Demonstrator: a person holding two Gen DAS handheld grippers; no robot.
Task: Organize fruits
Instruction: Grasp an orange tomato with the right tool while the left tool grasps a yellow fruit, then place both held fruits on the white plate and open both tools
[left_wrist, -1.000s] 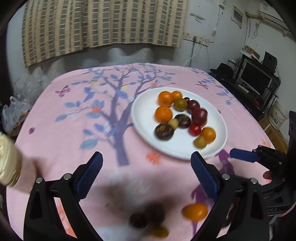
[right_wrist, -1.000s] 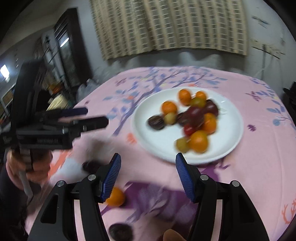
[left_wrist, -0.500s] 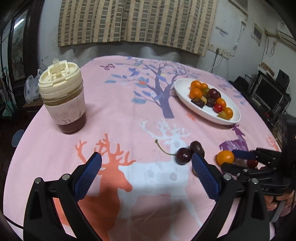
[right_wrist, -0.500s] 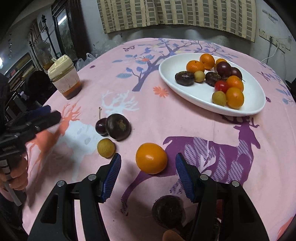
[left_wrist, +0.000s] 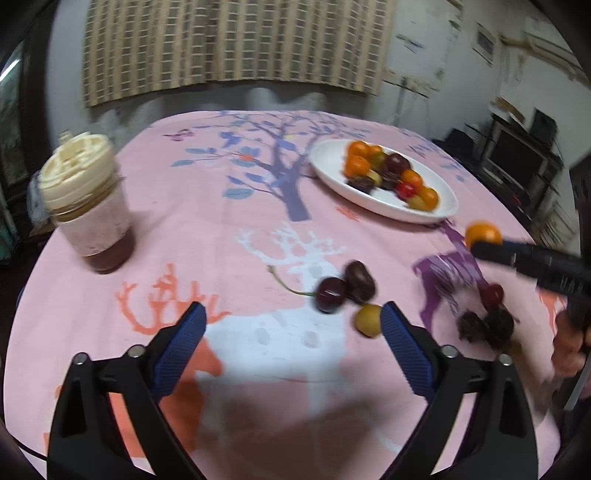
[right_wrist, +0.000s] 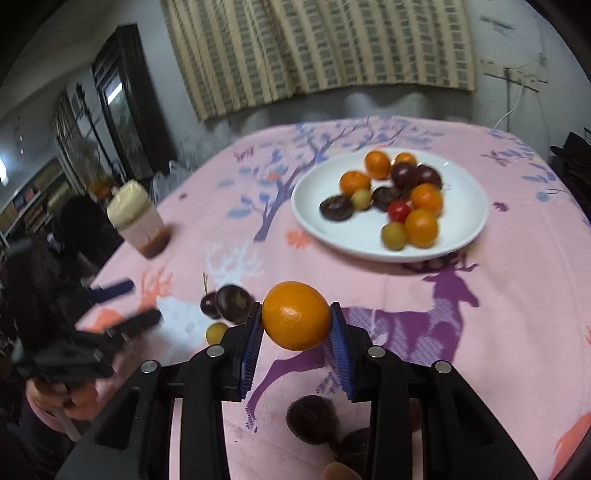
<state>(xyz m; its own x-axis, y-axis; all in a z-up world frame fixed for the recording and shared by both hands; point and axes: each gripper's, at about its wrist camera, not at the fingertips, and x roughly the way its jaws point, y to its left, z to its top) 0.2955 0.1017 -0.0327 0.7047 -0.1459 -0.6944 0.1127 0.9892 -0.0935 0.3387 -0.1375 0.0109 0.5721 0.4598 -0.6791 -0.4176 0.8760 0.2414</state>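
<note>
Now an orange fruit (right_wrist: 296, 315) is pinched between the blue pads of the right tool (right_wrist: 297, 325) and is held clear of the worktop (right_wrist: 517, 295), whereas half a second ago it was lying on the pink cloth between that tool's spread pads. From this it is judged that the pick-up has been made and that carrying to the white plate (right_wrist: 469, 218) is the step in hand. The plate is set toward the far right part of the worktop, and a cluster of orange, dark and yellow fruits is already held on it.

The left tool (left_wrist: 291, 339) is spread wide with nothing between its pads, above the near edge. Just ahead of it, a cherry (left_wrist: 330, 295), a dark plum-like fruit (left_wrist: 360, 281) and a small yellow fruit (left_wrist: 368, 320) are left touching or nearly touching. More dark fruits (left_wrist: 485, 326) are seen near the right edge. A lidded jar (left_wrist: 88, 206) is stood near the left edge.
</note>
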